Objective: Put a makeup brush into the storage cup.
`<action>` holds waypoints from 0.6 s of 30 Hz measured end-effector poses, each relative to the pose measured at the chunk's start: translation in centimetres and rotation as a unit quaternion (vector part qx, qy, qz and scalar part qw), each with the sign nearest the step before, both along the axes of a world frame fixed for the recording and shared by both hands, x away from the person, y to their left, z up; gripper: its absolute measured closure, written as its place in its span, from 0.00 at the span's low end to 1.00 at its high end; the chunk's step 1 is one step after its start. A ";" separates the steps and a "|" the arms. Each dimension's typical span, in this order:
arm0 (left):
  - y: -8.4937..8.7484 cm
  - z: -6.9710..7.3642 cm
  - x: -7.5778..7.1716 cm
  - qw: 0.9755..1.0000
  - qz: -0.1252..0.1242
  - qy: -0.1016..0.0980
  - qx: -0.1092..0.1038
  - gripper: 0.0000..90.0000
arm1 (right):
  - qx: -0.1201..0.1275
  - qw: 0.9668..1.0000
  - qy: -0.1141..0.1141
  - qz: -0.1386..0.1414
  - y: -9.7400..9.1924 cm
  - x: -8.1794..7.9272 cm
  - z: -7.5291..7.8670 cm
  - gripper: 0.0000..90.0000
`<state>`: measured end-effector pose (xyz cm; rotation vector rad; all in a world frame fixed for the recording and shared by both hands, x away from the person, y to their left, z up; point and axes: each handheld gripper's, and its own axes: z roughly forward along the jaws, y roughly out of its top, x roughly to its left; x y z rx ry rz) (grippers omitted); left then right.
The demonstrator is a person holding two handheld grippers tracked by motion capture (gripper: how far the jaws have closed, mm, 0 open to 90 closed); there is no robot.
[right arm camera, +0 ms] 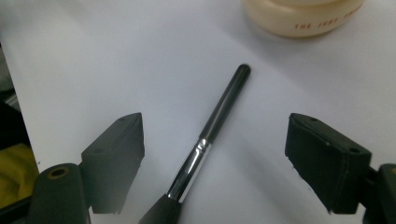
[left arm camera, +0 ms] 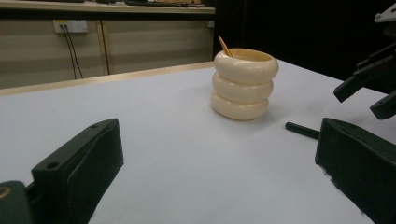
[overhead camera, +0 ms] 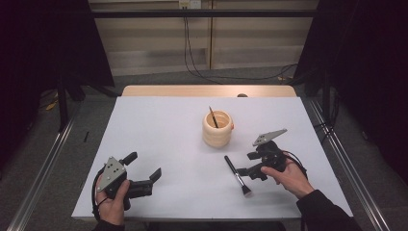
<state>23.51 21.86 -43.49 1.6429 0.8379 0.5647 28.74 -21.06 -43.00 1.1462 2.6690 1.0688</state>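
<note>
Left claw (overhead camera: pixel 144 179) sits nearest, low at the front-left of the white surface (overhead camera: pixel 159 139), held in a hand (overhead camera: pixel 111 204), jaws spread wide with nothing between them; in the left gripper view both black jaws frame bare surface

Right claw (overhead camera: pixel 245 172) at the front-right, held by the other hand (overhead camera: pixel 291 177), jaws spread, one each side of a black makeup brush (overhead camera: pixel 237 175), pads not touching it; right gripper view shows the brush (right arm camera: pixel 212 135) lying flat on the surface between the jaws, black handle pointing away, silver ferrule near the bottom edge, gap on both sides

Cream ringed holder (overhead camera: pixel 217 128) stands upright just beyond the brush handle tip, near but apart, thin stick (overhead camera: pixel 213 117) leaning inside it

Same holder (left arm camera: pixel 243 84) in the left gripper view, brush handle end (left arm camera: pixel 301 130) lying to its right
</note>
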 end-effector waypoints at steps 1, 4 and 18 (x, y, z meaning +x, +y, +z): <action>0.0 0.0 0.0 1.000 0.000 0.000 0.000 0.01 | -0.005 1.000 0.007 0.006 0.2 0.1 -0.1 0.23; 0.0 0.0 0.0 1.000 0.000 0.000 0.000 0.01 | -0.032 0.999 0.034 0.018 0.7 0.2 -0.2 0.25; 0.0 0.0 0.0 1.000 0.000 0.000 0.001 0.01 | -0.109 0.988 0.103 0.049 2.7 1.1 -0.6 0.30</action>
